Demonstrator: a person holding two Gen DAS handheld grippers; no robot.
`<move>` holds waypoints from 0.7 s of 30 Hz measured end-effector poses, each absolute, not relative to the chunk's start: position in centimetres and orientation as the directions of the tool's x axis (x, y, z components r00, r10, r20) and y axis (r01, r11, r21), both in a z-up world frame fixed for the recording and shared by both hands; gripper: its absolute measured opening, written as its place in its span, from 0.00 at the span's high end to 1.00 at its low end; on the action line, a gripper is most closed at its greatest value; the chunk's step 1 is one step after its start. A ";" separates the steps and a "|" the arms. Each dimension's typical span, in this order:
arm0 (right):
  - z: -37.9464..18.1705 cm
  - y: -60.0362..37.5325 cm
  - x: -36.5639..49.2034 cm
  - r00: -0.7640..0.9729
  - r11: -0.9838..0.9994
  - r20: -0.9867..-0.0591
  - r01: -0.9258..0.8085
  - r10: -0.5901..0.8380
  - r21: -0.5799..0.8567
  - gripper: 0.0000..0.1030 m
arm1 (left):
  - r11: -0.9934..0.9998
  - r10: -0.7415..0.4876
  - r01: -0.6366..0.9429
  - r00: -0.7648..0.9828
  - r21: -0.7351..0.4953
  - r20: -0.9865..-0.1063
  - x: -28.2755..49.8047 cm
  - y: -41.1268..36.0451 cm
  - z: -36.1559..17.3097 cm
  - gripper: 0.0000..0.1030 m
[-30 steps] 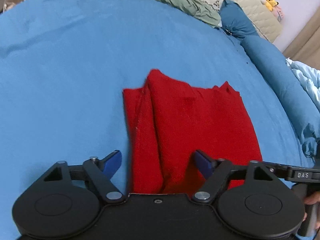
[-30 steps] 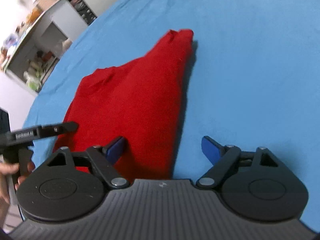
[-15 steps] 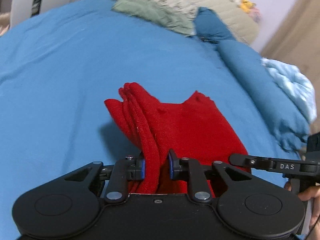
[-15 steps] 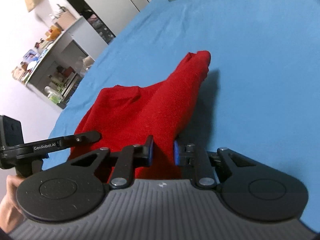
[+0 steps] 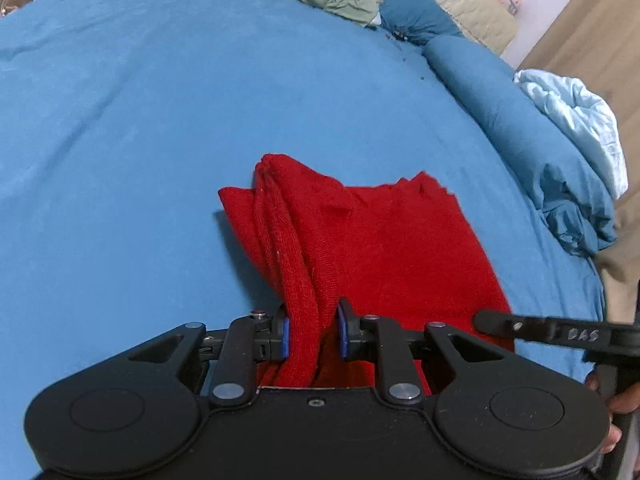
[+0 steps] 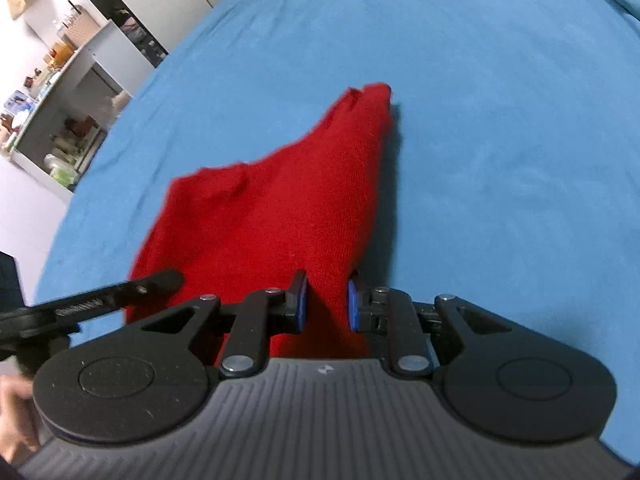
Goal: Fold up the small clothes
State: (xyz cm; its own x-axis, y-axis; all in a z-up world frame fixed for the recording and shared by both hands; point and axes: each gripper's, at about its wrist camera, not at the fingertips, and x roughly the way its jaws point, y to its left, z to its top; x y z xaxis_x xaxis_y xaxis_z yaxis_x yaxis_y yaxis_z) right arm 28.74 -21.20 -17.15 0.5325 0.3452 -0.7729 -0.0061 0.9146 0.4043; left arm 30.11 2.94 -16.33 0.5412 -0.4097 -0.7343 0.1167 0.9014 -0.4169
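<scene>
Both grippers went from wide open to clamped on near edge of red garment [image 5: 360,240], lifting it off blue bed [image 5: 160,120]. Left gripper [image 5: 313,330] fingers pinch left corner; right gripper [image 6: 326,306] fingers pinch right corner. Step: fold underway. Next: carry edge forward together, level, onto far edge.

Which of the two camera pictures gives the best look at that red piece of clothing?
The left wrist view: the red garment spreads broadly, its bunched folds clear. The right wrist view shows it narrowing to a far point, slightly blurred.
</scene>
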 end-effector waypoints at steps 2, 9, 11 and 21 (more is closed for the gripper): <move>-17.1 -21.1 28.7 0.540 0.919 -0.771 -0.011 0.337 0.394 0.61 | 0.904 -0.402 0.106 0.542 -0.415 -0.738 30.4 3.1 -15.8 0.74; -13.7 -20.0 27.0 0.624 0.955 -0.736 -0.056 0.262 0.292 0.10 | 0.958 -0.270 0.105 0.643 -0.267 -0.716 27.7 2.6 -13.3 0.28; -13.5 -19.7 26.7 0.622 0.965 -0.744 -0.070 0.242 0.254 0.10 | 0.973 -0.224 0.112 0.651 -0.200 -0.725 26.8 2.4 -13.6 0.28; -19.7 -21.3 25.1 0.560 0.978 -0.809 -0.011 0.179 0.208 0.07 | 0.985 -0.160 0.143 0.586 -0.093 -0.794 26.6 2.4 -18.8 0.26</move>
